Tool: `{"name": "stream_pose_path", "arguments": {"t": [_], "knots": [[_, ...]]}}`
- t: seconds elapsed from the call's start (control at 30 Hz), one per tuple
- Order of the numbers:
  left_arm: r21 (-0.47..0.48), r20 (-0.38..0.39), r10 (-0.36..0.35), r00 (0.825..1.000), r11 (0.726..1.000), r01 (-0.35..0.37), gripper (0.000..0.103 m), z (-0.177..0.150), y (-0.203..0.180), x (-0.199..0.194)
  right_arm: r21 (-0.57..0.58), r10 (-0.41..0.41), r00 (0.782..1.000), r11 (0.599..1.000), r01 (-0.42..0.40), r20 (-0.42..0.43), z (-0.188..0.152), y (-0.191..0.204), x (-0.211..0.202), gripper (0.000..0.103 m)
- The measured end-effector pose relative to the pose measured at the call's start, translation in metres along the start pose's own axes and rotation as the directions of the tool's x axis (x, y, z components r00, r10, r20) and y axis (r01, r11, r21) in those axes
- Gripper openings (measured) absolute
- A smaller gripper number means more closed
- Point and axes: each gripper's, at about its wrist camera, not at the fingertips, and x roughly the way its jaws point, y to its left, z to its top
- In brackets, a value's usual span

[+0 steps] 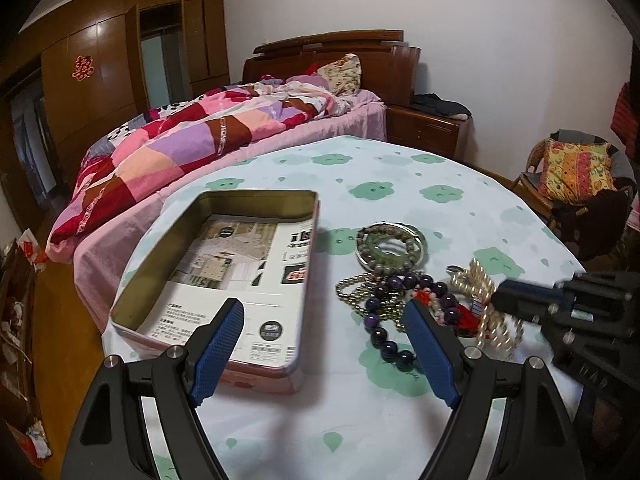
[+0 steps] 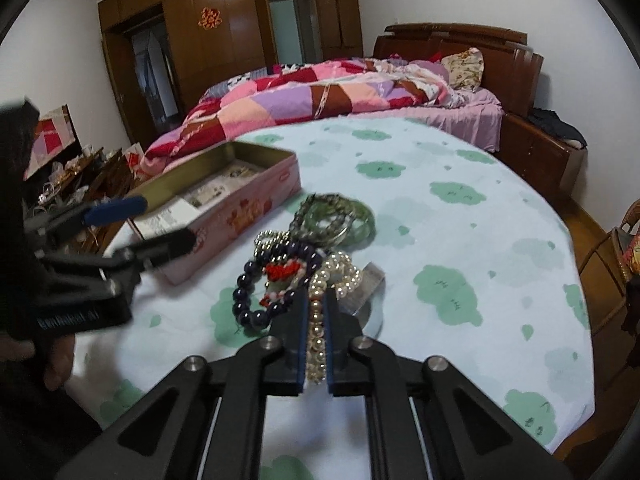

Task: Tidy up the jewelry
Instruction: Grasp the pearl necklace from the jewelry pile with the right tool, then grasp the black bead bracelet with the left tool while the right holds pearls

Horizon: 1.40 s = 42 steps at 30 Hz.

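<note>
A pile of jewelry lies on the table: a pearl bracelet (image 2: pixel 338 274), a dark purple bead bracelet (image 2: pixel 250 292), a red bead piece (image 2: pixel 282 270), a gold bead chain (image 1: pixel 356 286) and green bangles (image 2: pixel 340 218). My right gripper (image 2: pixel 315 300) is shut on the pearl bracelet; it also shows in the left wrist view (image 1: pixel 508 300). My left gripper (image 1: pixel 324 318) is open and empty, between the open tin box (image 1: pixel 224 276) and the pile. The tin holds a printed sheet.
The round table has a white cloth with green cloud prints (image 1: pixel 440 192). A bed with a patchwork quilt (image 1: pixel 192 140) stands behind it. A wicker chair with a yellow cushion (image 1: pixel 572 172) is at the right. Wooden wardrobes line the far wall.
</note>
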Motion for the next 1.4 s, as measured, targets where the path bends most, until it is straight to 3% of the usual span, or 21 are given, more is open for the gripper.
{"name": "stream_pose_path", "arguments": {"t": [0.37,0.53,0.83,1.03,1.4], "knots": [[0.086,-0.044,-0.078,0.996,0.993,0.081,0.081,-0.004,-0.044,0.016,0.020,-0.051,0.999,0.999,0.050,0.007,-0.003,-0.024,-0.005,0.009],[0.101,-0.096,-0.107,0.990,0.988,0.116,0.062,-0.004,-0.055,0.029,0.027,-0.046,0.999,0.999,0.045,0.000,-0.009,-0.029,-0.003,0.009],[0.161,-0.131,-0.124,0.984,0.976,0.145,0.052,-0.009,-0.071,0.036,0.025,-0.041,0.999,0.999,0.041,-0.002,-0.011,-0.029,0.000,0.009],[0.143,-0.147,-0.196,0.969,0.966,0.217,0.015,-0.011,-0.071,0.039,0.014,-0.039,0.999,0.999,0.039,0.002,-0.013,-0.025,-0.001,0.009],[0.111,-0.050,-0.240,0.969,0.963,0.244,0.013,-0.001,-0.055,0.008,0.010,-0.039,0.998,0.999,0.039,0.039,-0.007,-0.023,-0.013,0.009]]}}
